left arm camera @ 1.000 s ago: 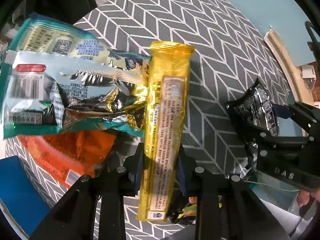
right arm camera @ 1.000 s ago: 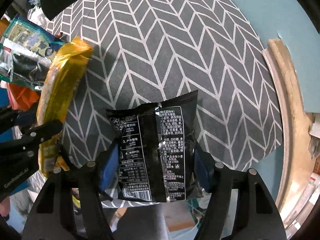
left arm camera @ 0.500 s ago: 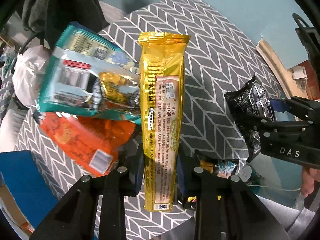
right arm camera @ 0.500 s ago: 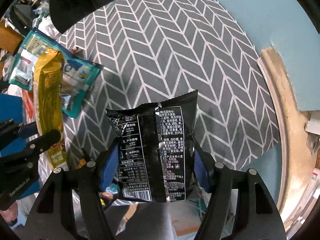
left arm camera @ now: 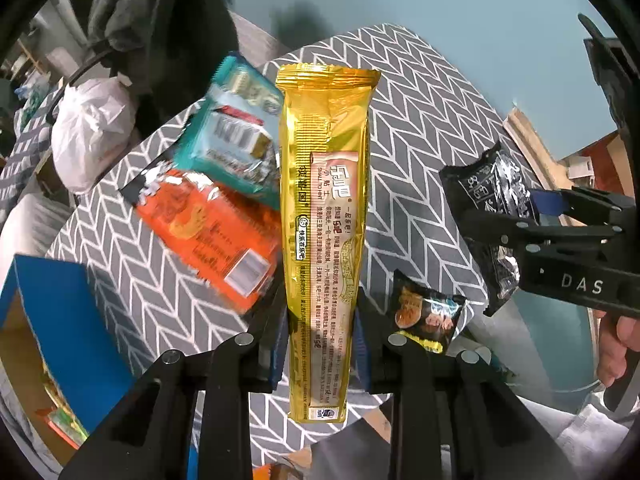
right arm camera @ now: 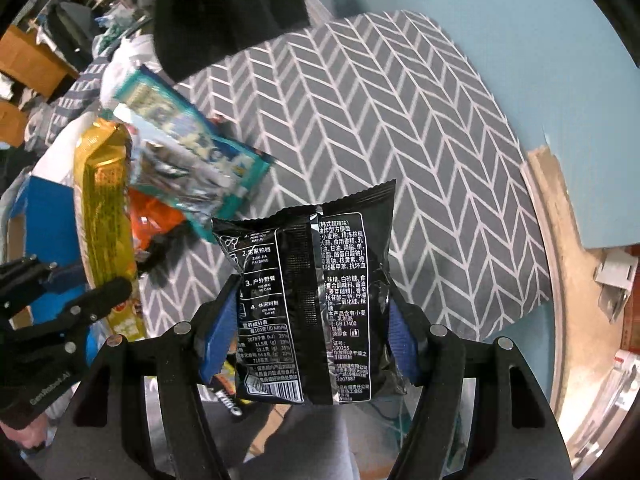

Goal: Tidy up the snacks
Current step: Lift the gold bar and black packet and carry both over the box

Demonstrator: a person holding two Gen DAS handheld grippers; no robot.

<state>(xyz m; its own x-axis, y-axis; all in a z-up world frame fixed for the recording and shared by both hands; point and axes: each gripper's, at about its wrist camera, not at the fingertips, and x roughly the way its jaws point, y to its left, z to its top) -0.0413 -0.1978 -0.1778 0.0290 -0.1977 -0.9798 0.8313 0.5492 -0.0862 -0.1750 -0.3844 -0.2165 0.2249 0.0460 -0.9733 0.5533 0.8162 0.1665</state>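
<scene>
My left gripper (left arm camera: 320, 320) is shut on a long gold snack packet (left arm camera: 326, 208), held upright above the table. In the right wrist view the same gold packet (right arm camera: 106, 208) shows at the left. My right gripper (right arm camera: 312, 320) is shut on a black snack bag (right arm camera: 316, 300) with white print; that black bag (left arm camera: 496, 200) also appears at the right of the left wrist view. On the grey chevron tablecloth (left arm camera: 420, 128) lie a teal packet (left arm camera: 232, 144), an orange packet (left arm camera: 208, 232) and a small dark packet (left arm camera: 426, 312).
A blue cardboard box (left arm camera: 68, 320) stands at the left by the table's edge. A white plastic bag (left arm camera: 88, 132) and dark clothing (left arm camera: 160, 20) sit behind the table. A wooden board (right arm camera: 560, 240) and teal floor lie to the right. A hand (left arm camera: 616, 344) holds the right gripper.
Both grippers have risen with their packets, so the table looks smaller and farther. The left one moved more, bringing the orange packet, the small dark packet and the blue box into view.
</scene>
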